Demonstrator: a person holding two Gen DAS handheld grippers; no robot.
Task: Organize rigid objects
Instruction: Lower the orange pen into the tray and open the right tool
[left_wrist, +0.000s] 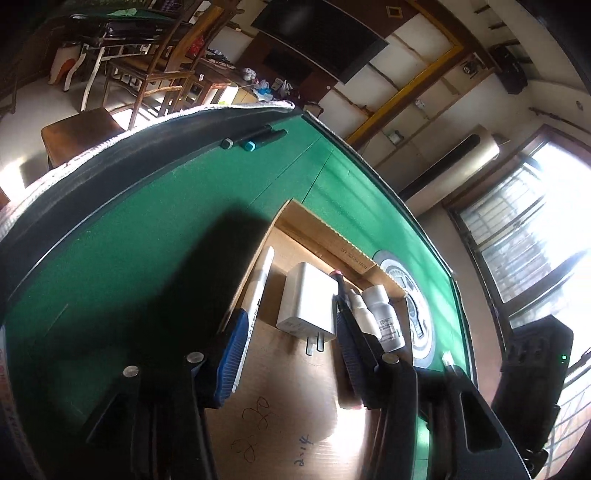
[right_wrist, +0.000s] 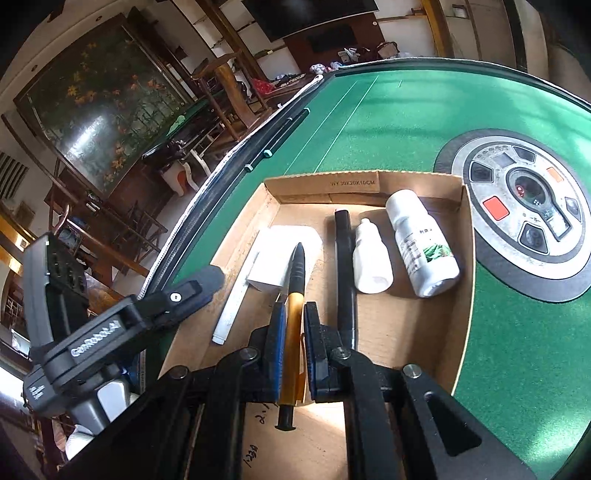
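Over the cardboard box (right_wrist: 463, 258) on the green desk (right_wrist: 406, 110), our right gripper (right_wrist: 294, 332) pinches a gold pen (right_wrist: 293, 325) — next, lower and release; left gripper (left_wrist: 288, 354) spread above the charger (left_wrist: 308, 299).

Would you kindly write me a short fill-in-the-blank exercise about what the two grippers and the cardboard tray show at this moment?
1. The right gripper is shut on a gold and black ____.
2. The white charger lies inside the ____ tray.
3. The left gripper has its jaws ____, with nothing pressed between them.
4. The two teal-capped markers lie outside the tray on the ____ tabletop.

Missing words: pen; cardboard; open; green
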